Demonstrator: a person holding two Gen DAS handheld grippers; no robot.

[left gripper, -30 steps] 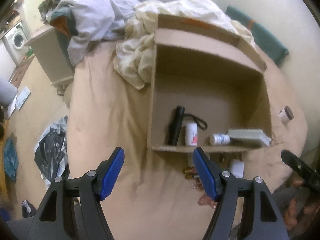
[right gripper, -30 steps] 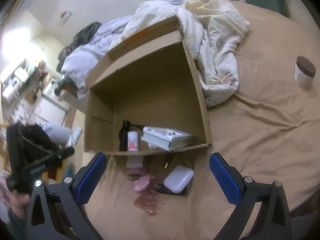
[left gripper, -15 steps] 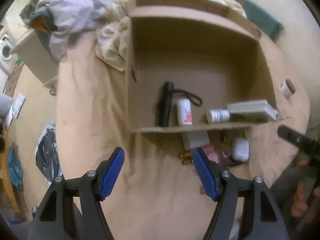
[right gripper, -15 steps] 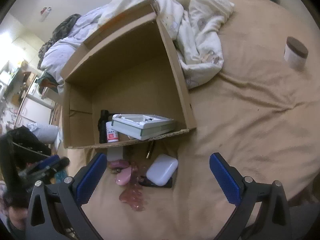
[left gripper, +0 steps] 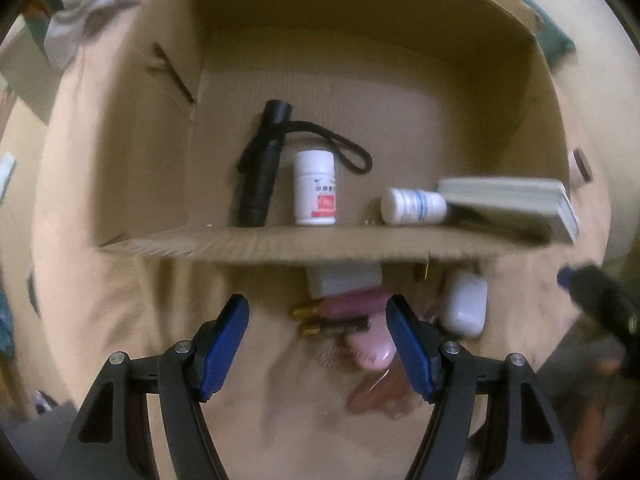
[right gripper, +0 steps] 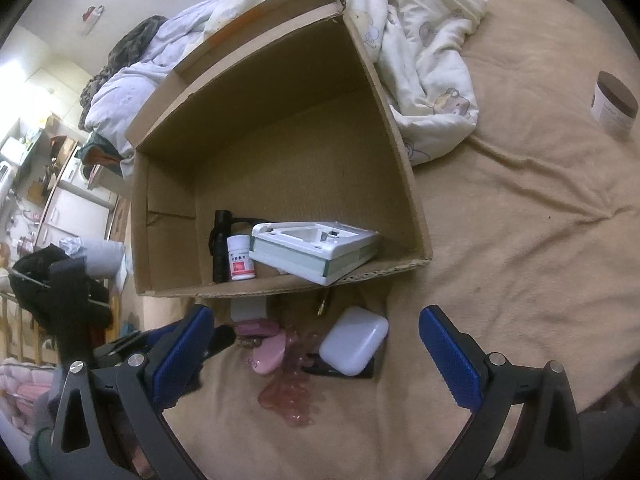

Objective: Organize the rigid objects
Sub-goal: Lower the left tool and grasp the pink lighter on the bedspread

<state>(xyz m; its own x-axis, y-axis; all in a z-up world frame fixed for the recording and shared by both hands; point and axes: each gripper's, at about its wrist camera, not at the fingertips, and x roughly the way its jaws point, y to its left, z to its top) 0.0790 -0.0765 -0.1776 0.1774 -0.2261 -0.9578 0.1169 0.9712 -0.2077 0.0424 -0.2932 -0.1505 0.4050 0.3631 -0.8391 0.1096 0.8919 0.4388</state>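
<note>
Left gripper (left gripper: 316, 342) spread wide, empty; gold-tipped slim dark tube (left gripper: 334, 326) lies crosswise just ahead, nearer than right gripper (right gripper: 316, 354), also wide.

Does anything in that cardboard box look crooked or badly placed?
Yes. The white-and-green flat case sits tilted, one corner poking out over the cardboard box's front wall, and a small white bottle lies on its side beside it.

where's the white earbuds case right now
The white earbuds case lies on the tan bedsheet just outside the cardboard box, lower centre in the right wrist view, right of the pink items, resting partly on a flat black object.
</note>
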